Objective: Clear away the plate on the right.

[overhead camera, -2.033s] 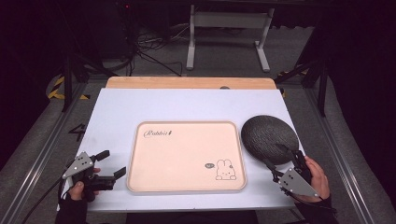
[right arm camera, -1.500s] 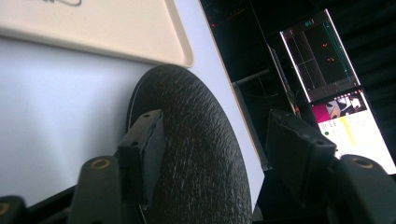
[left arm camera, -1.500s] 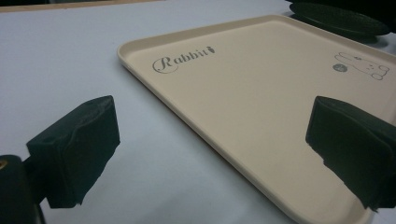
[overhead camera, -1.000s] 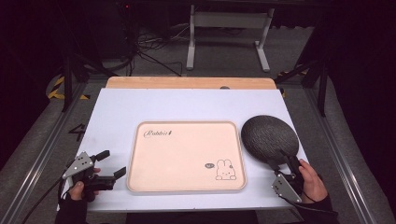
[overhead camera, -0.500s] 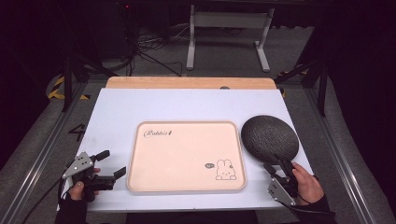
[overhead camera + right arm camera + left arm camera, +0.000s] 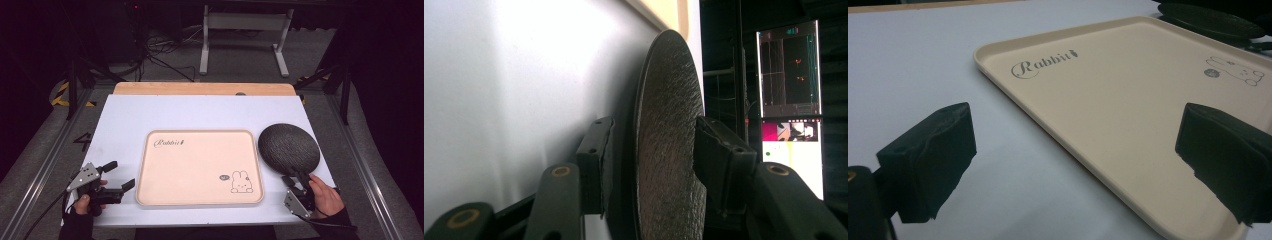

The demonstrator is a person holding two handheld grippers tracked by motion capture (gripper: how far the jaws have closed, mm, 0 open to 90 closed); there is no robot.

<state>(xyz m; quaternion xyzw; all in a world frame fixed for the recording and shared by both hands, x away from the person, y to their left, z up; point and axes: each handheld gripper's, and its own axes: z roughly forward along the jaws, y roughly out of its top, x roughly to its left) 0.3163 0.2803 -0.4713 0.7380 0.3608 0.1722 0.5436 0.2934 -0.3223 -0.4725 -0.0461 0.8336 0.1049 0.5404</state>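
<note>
Worktop (image 6: 200, 112): a white surface with a strip of bare wood along its far edge, carrying a tray and a plate side by side; a person's two hands come in at the near edge.
Tray (image 6: 200, 167): a cream rectangle with rounded corners lying flat at the middle of the worktop, the word "Rabbit" printed at its far left corner and a small rabbit drawing at its near right corner.
Plate (image 6: 288, 147): a dark, round, rough-textured plate just beside the tray's right edge, toward the worktop's right side; the right gripper view shows its rim edge-on between the two jaws, one jaw below it against the white surface, the other above it.
Right gripper (image 6: 295, 177): held at the plate's near rim, its jaws partly spread on either side of that rim and just now closing in; in the right gripper view a narrow gap shows between each pad and the plate, so the pads do not yet press on it.
Left gripper (image 6: 120, 176): held low at the worktop's near left corner, jaws spread wide with nothing between them, pointing across the tray's near left corner; one fingertip (image 6: 930, 160) stands over the white surface, the other over the tray.
</note>
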